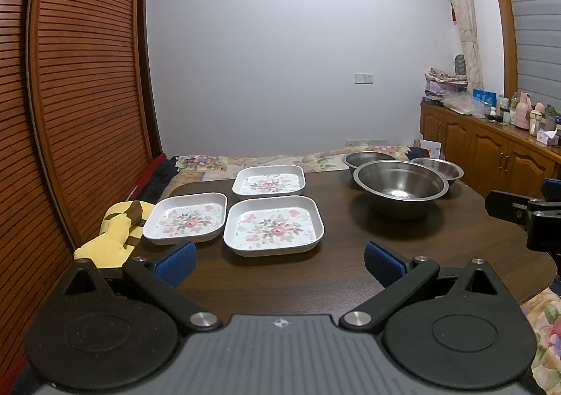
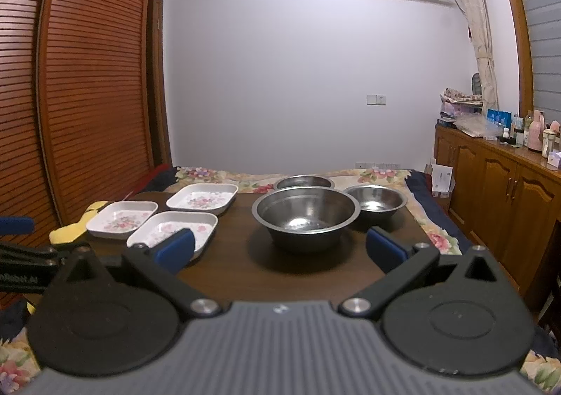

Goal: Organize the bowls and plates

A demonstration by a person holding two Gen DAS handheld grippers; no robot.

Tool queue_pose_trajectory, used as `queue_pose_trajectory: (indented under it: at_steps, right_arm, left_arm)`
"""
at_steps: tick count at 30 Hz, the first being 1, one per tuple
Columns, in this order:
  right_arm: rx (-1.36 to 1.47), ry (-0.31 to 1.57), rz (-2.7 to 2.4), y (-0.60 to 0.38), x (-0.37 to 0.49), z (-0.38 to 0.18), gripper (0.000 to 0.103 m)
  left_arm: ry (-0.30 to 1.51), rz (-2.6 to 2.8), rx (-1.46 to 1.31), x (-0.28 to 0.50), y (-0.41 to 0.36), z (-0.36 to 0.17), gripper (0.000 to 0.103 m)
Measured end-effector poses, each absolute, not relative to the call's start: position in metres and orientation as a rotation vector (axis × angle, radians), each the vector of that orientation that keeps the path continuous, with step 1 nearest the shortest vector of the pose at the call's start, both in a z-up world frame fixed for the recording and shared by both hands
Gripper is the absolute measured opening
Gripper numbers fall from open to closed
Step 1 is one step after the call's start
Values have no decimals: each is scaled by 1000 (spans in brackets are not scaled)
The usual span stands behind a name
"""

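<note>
Dim cool indoor light, soft shadows, glints on steel, fisheye-bowed edges, sharp focus

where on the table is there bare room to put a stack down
The near strip of the table, between the claws and the dishes, is bare. A bare lane runs between the front plate and the big bowl. The far left, with three plates, and the far right, with three bowls, are crowded.
</note>
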State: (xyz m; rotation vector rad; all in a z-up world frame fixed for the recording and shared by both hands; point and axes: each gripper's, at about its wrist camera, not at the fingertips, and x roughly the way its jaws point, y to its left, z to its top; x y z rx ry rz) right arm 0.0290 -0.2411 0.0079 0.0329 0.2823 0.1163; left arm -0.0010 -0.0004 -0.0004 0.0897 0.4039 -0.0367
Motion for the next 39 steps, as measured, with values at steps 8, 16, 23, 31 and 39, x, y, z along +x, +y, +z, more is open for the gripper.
queue_pose_trajectory:
  at_steps: [8, 16, 23, 31, 39]
  right_arm:
    - [34, 286, 114, -242, 29, 6, 103]
    - [34, 285, 114, -242, 28, 6, 103]
    - [37, 285, 113, -243, 27, 7, 103]
    - [37, 286, 114, -242, 27, 7, 103]
    - [42, 287, 114, -243, 28, 6, 103]
  left_arm:
    - [403, -38, 90, -2, 0, -1, 103]
    - [404, -38, 90, -2, 0, -1, 103]
    - [404, -38, 90, -2, 0, -1, 103]
    - [404, -38, 90, -2, 0, -1, 103]
    - [403, -37, 89, -1, 0, -1, 103]
